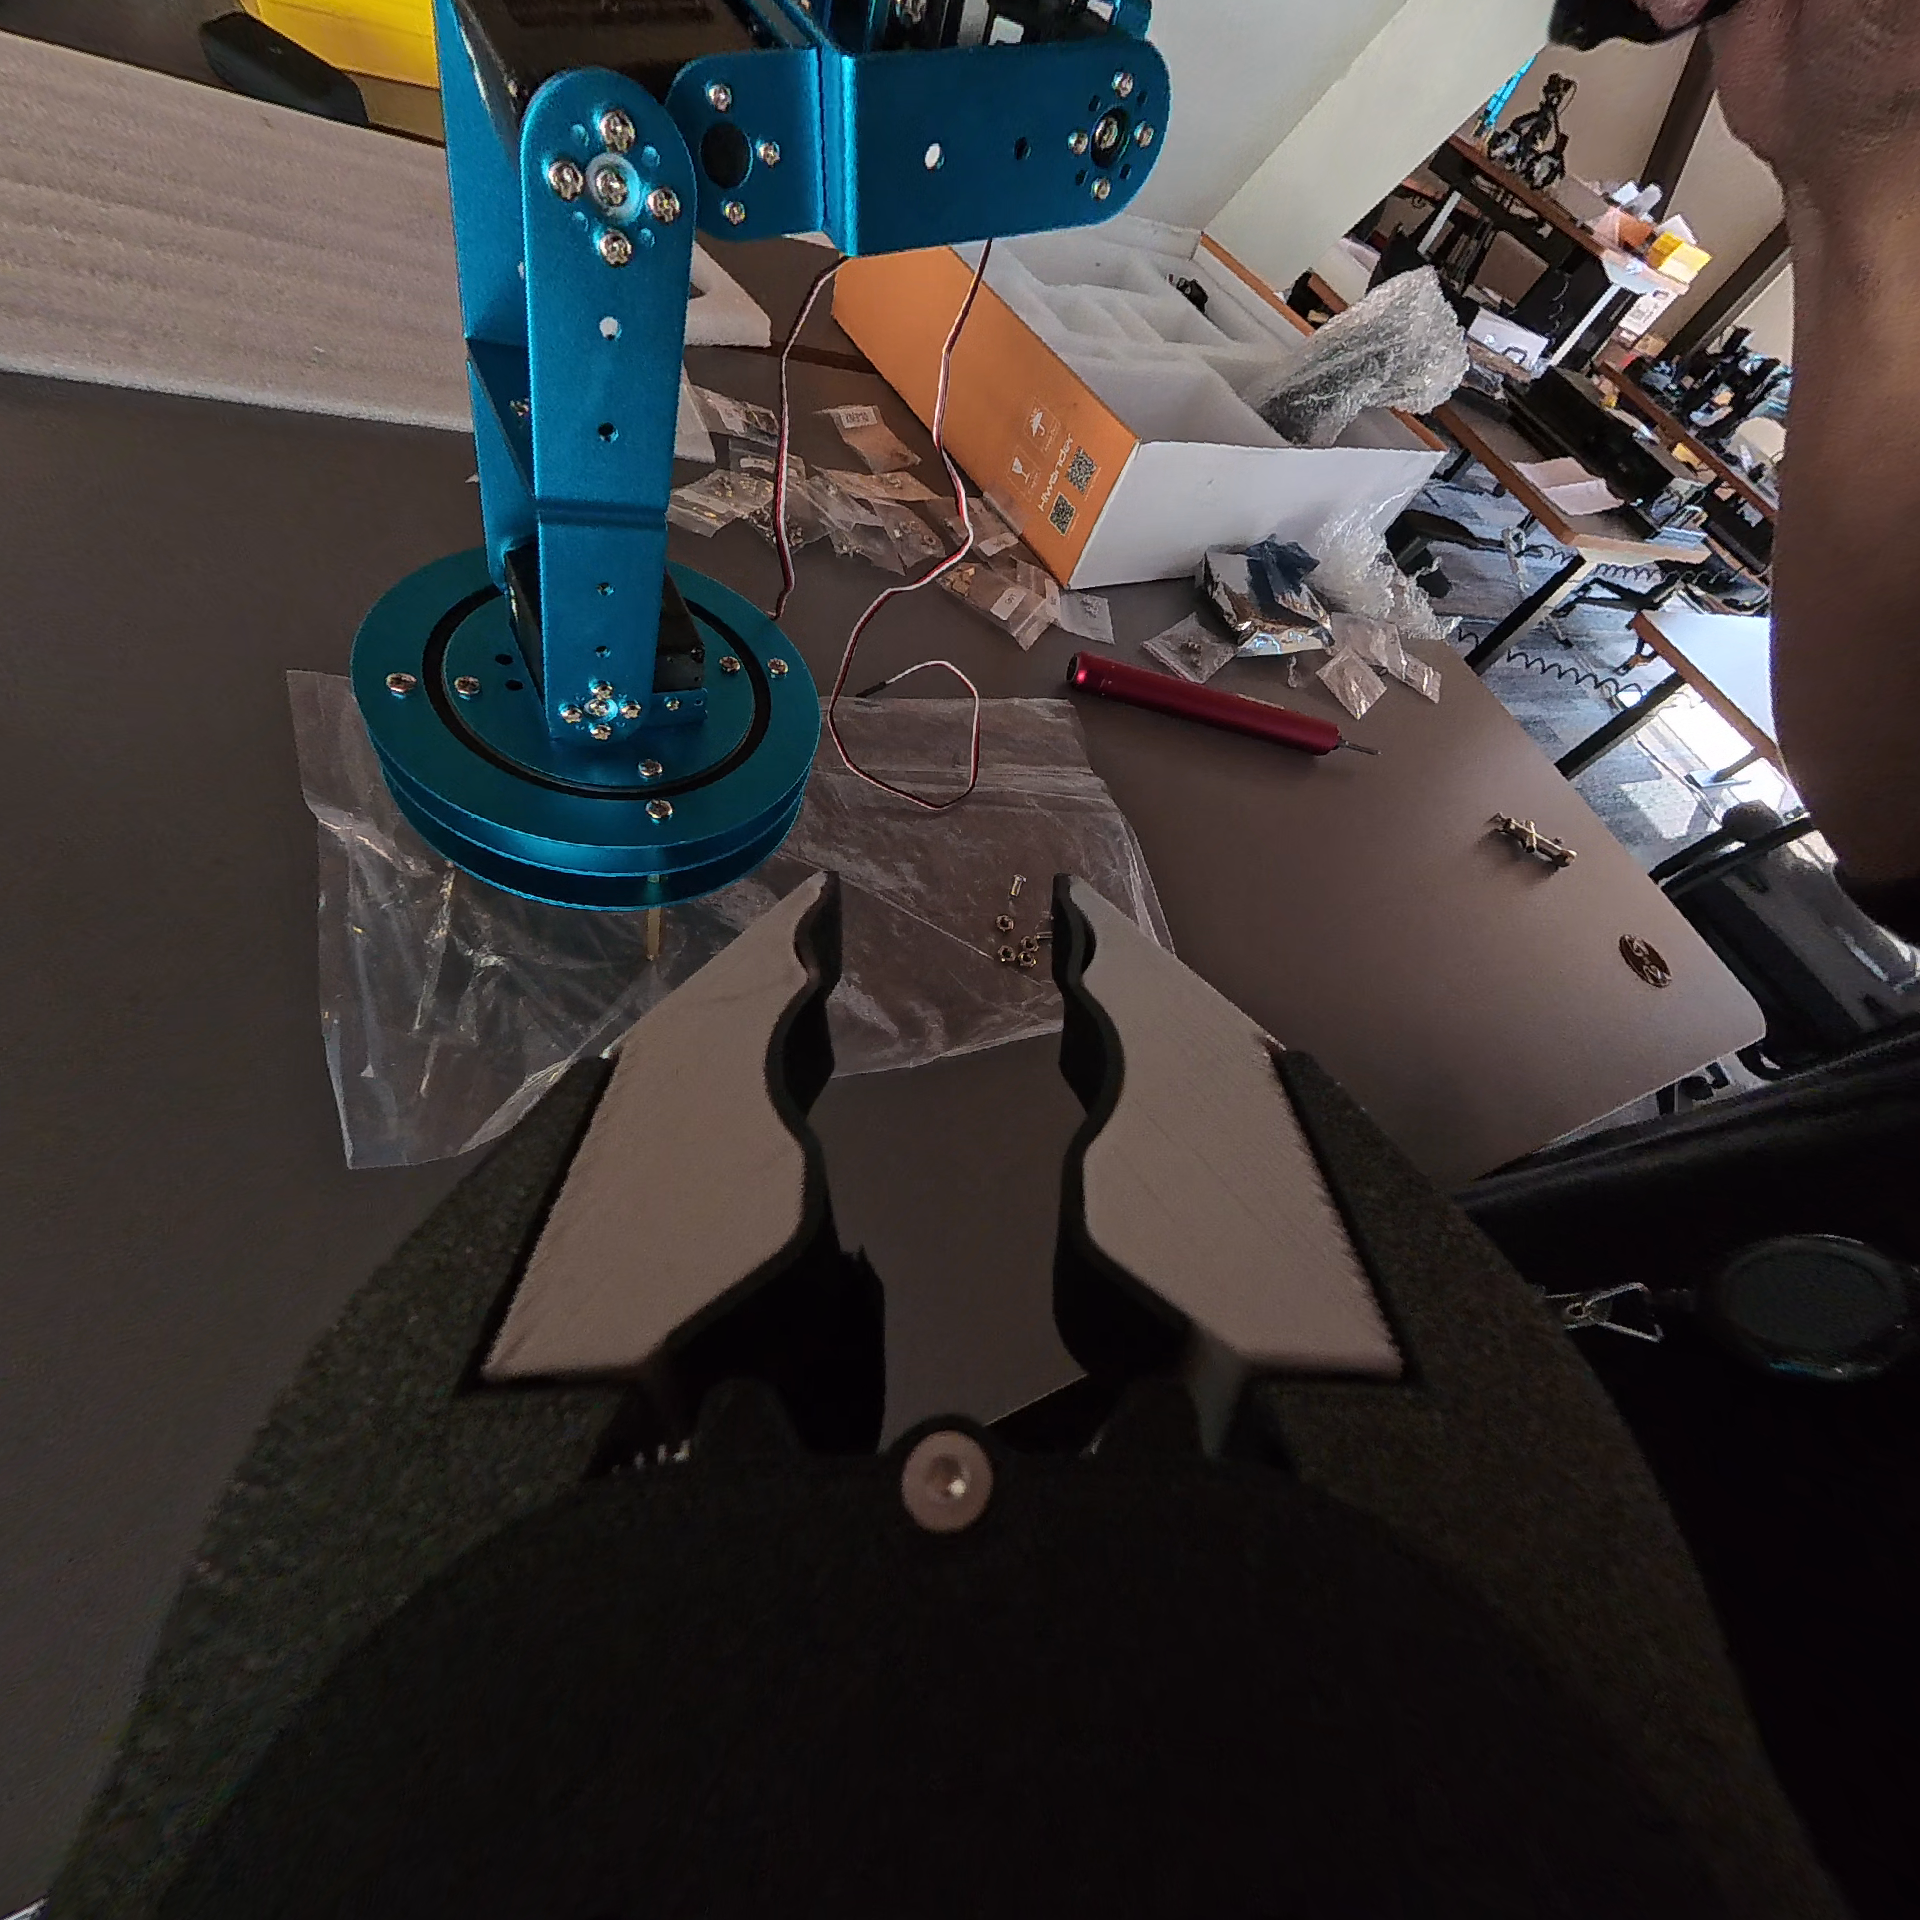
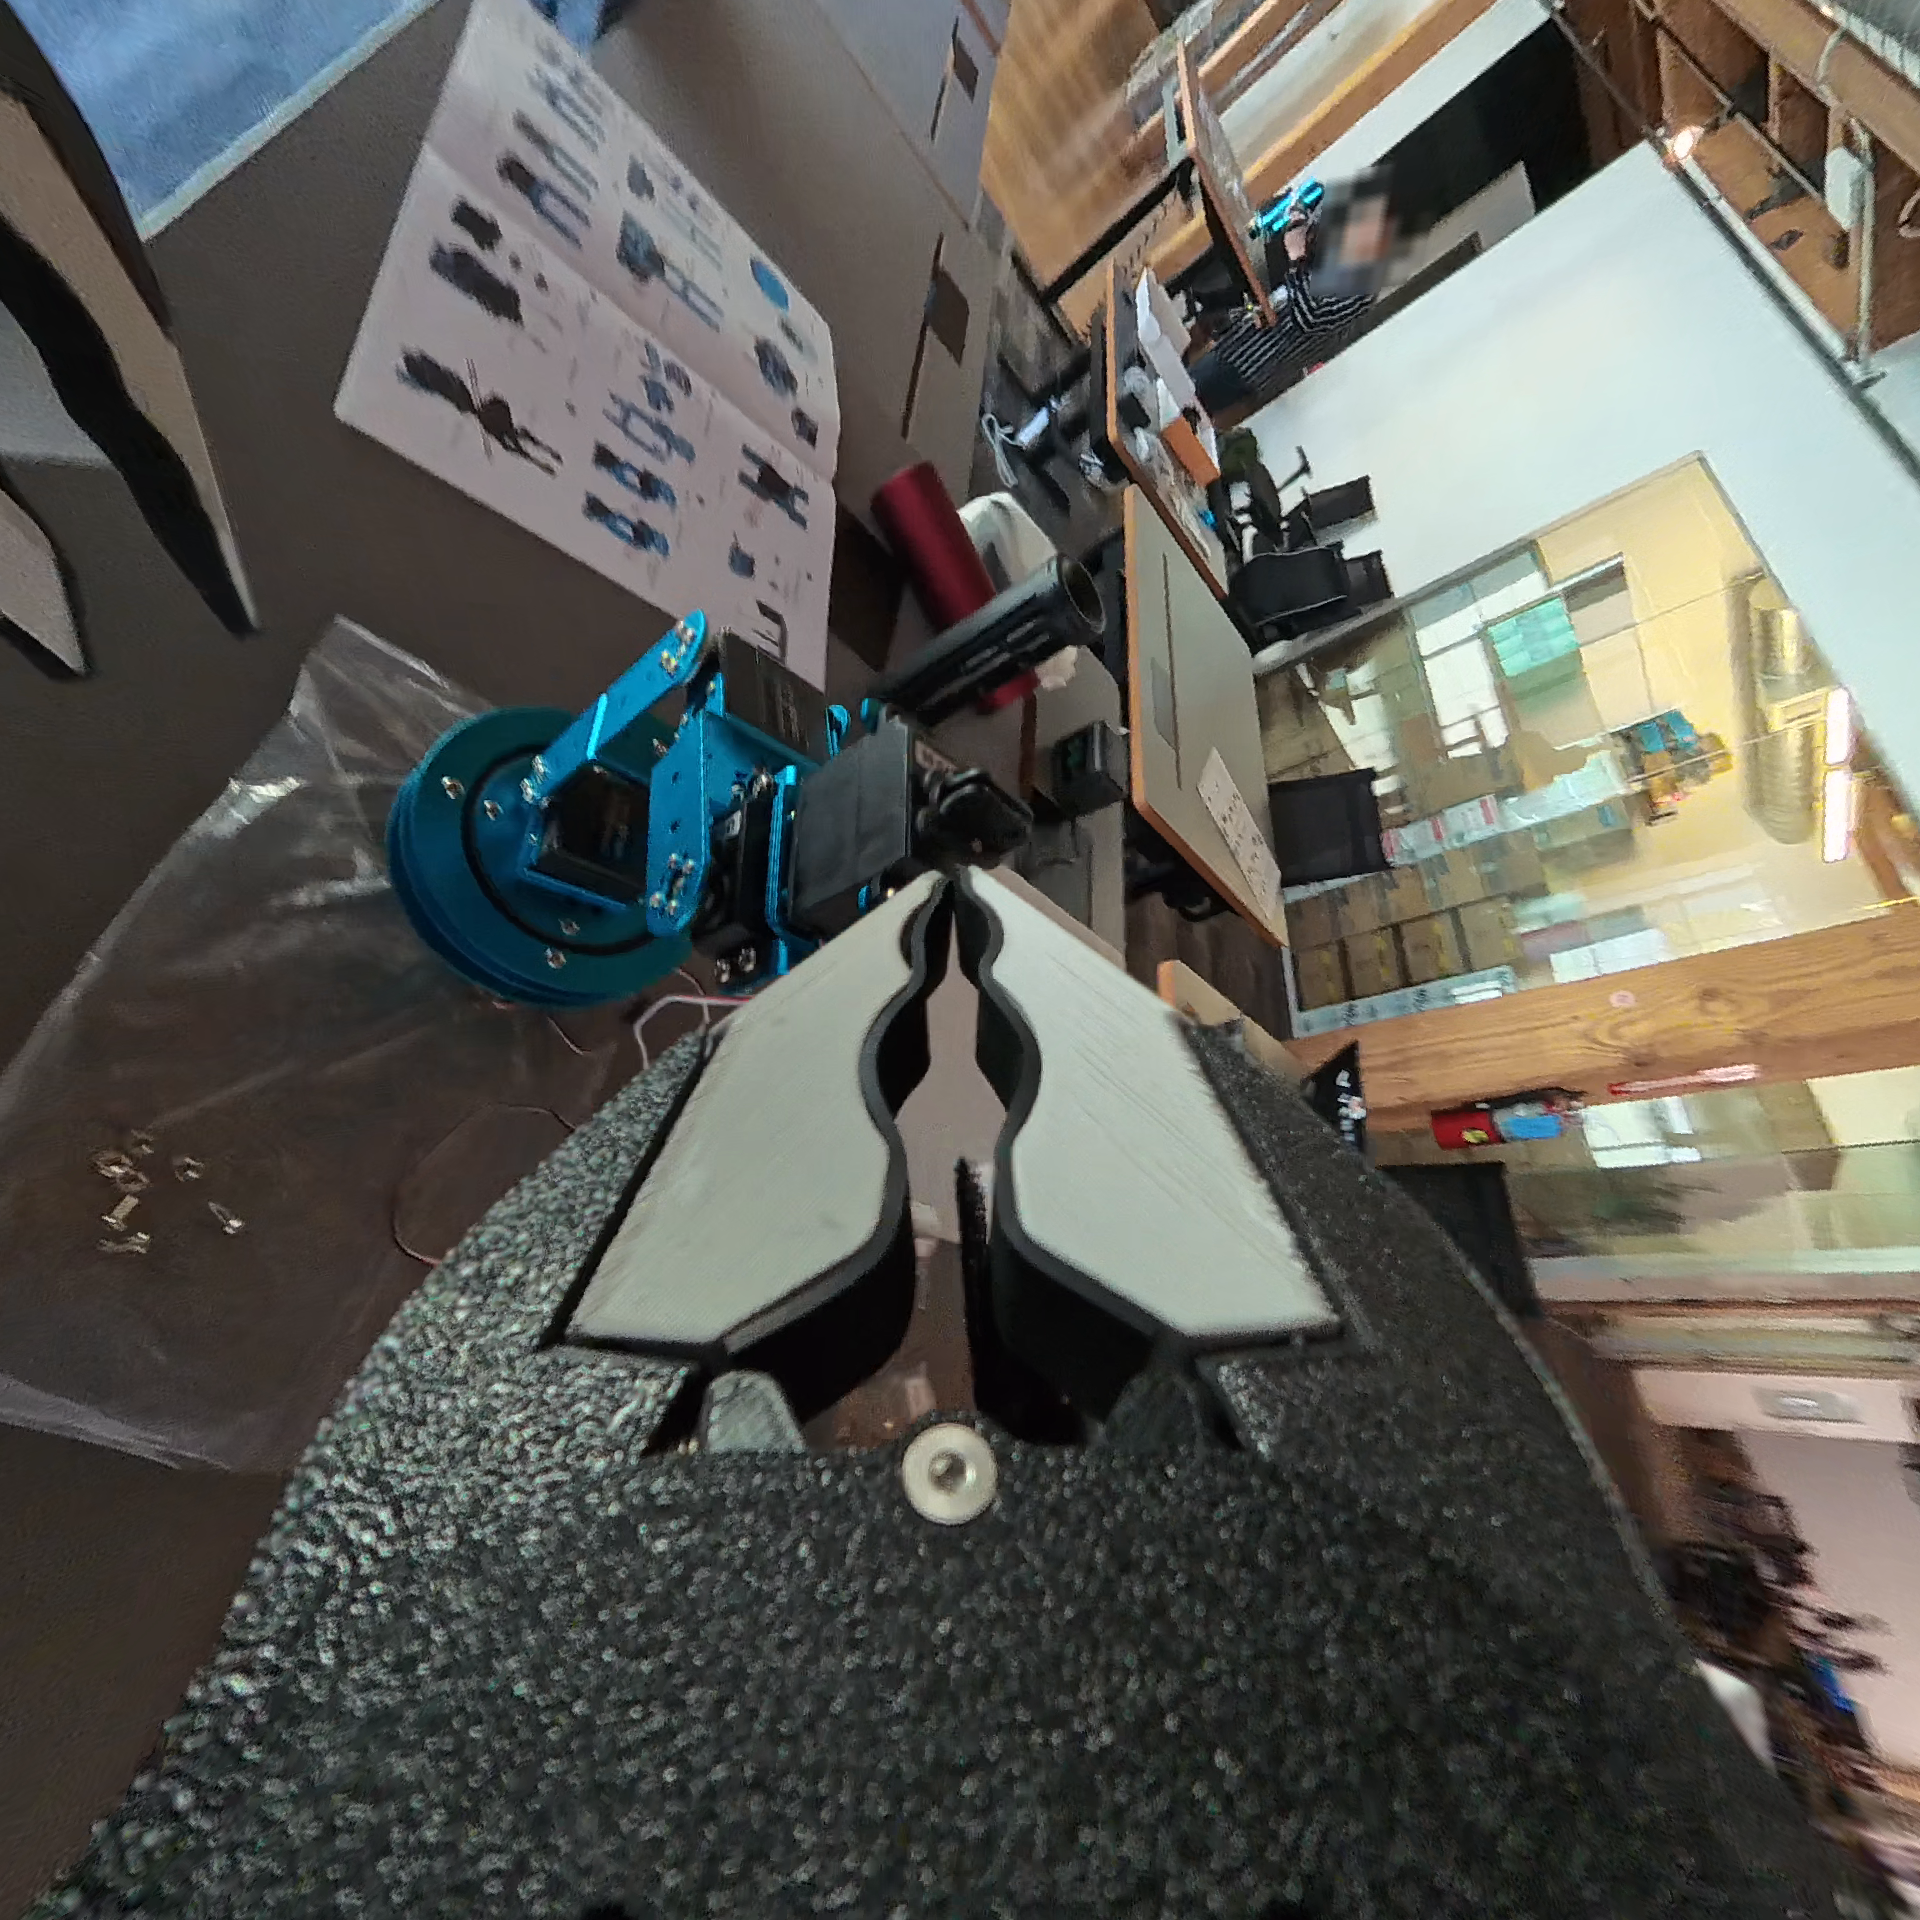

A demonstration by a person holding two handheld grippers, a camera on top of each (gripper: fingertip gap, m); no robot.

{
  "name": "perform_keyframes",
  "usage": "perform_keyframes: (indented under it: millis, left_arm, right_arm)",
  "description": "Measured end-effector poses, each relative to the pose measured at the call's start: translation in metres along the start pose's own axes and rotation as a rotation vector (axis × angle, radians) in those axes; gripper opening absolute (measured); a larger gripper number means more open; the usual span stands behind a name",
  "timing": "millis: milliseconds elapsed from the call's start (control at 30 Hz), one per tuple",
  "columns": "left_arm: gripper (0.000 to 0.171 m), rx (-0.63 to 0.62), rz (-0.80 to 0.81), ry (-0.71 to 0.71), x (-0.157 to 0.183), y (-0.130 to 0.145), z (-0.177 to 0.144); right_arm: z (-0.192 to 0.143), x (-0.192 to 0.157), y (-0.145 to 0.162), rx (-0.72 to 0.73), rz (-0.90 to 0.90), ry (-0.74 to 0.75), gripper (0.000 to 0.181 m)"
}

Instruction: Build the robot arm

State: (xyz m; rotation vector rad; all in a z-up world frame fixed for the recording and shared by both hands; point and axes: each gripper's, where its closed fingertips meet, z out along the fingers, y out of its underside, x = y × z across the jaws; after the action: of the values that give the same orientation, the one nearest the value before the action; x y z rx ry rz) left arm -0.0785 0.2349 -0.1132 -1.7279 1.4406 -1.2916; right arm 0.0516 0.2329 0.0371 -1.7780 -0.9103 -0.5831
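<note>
Left wrist view: your left gripper (image 1: 940,894) hangs wide, empty, over loose screws (image 1: 1016,935) beside the blue servo arm (image 1: 582,665). Right gripper (image 2: 951,894) looks pinched nearly closed at its black servo (image 2: 862,821); a nudge could topple it.

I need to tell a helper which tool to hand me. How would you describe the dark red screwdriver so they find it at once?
Start at the blue metal arm on the grey table, then look toward the orange and white box. In front of that box lies the screwdriver: a slim dark red cylinder with a thin metal tip, unlike the clear parts bags nearby.
</note>
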Motion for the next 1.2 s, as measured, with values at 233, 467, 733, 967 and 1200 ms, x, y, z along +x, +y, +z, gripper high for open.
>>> perform_keyframes:
  millis: [233, 467, 733, 967, 1200]
  left_arm:
    - [0.04, -0.008, 0.002, 0.0, 0.002, 0.003, 0.001]
    - [0.039, -0.006, 0.013, 0.012, 0.005, -0.004, 0.001]
    - [0.033, -0.088, 0.149, 0.046, 0.002, -0.011, 0.008]
    - [0.028, -0.296, 0.163, 0.126, 0.014, 0.047, 0.057]
    - [0.028, -0.336, 0.209, 0.071, 0.01, 0.068, 0.07]
  right_arm:
    - [0.011, -0.005, 0.01, -0.009, 0.096, -0.099, 0.0]
    - [0.002, 0.007, 0.009, 0.031, 0.182, -0.035, 0.0]
    - [-0.019, -0.1, 0.09, -0.097, 0.783, -0.227, 0.014]
    - [0.019, -0.253, 0.133, -0.341, 0.901, -0.409, 0.016]
    - [0.039, -0.248, 0.128, -0.295, 0.96, -0.342, 0.017]
